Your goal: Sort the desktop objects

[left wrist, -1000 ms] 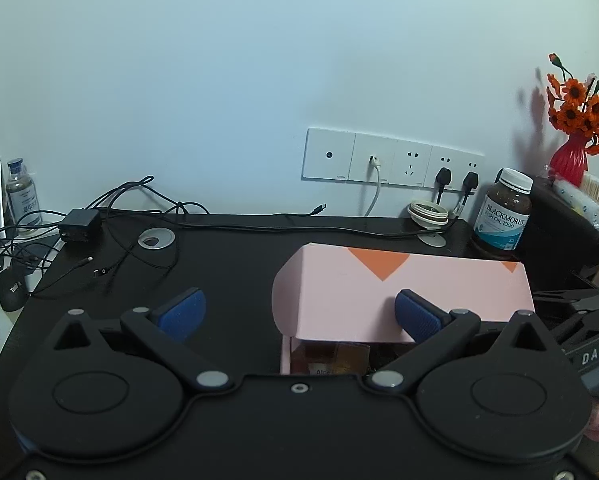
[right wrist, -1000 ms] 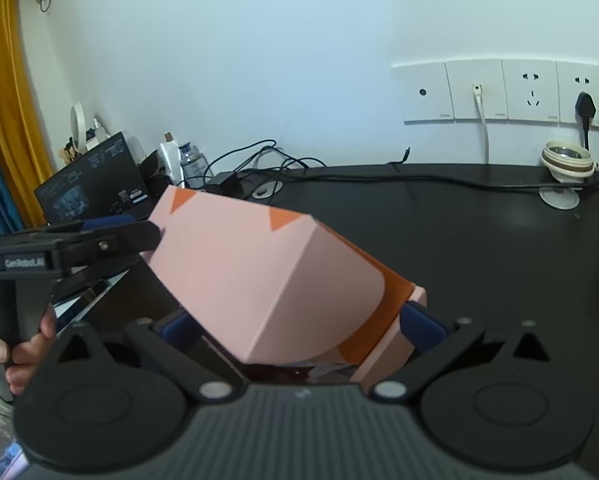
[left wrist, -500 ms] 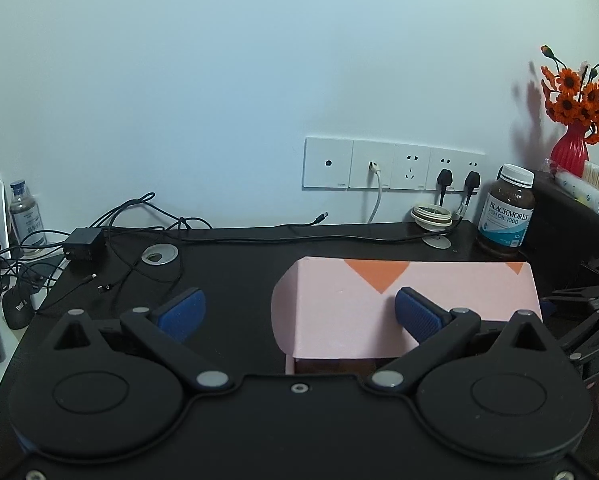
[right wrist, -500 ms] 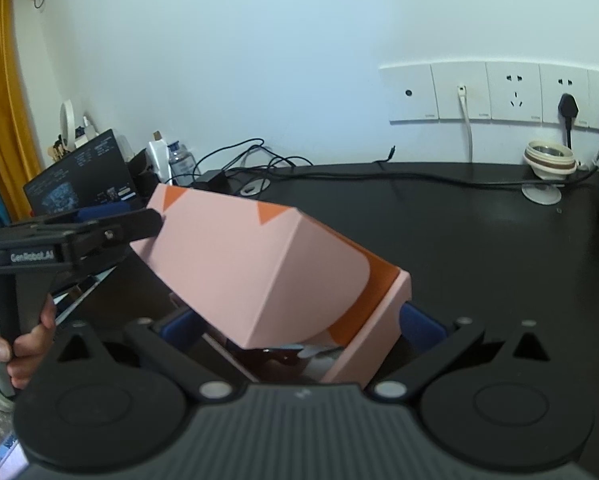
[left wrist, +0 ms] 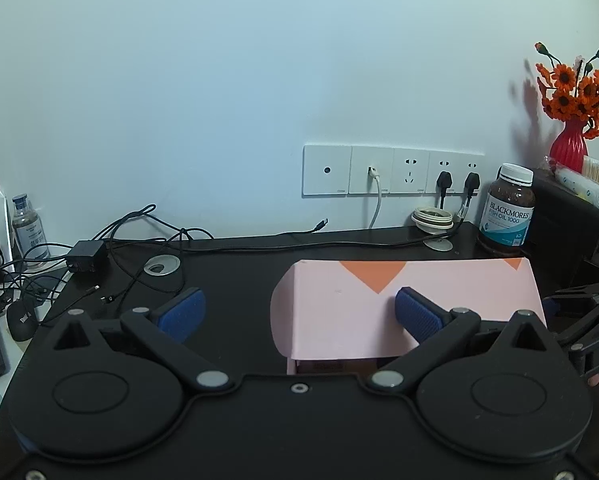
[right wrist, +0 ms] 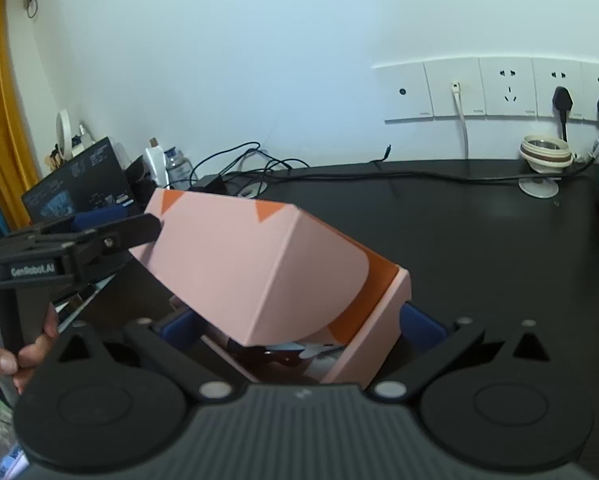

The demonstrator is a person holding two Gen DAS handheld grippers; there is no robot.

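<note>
The pink box (right wrist: pixel 267 276) is judged light, thin card, easily crushed; its lid flap (left wrist: pixel 403 308) hangs half-shut. The left gripper (left wrist: pixel 299 312) is spread wide, as is the right gripper (right wrist: pixel 299 326), straddling the box; the stiffer base walls would be gripped best

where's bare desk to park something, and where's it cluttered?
Free: black desk between the pink cardboard box and the wall cable, right toward the brown fish-oil bottle. Also the strip between the box and the round grommet. Crowded: back-left corner with tangled black cables and black adapter; the white lamp socket by the outlets.
</note>
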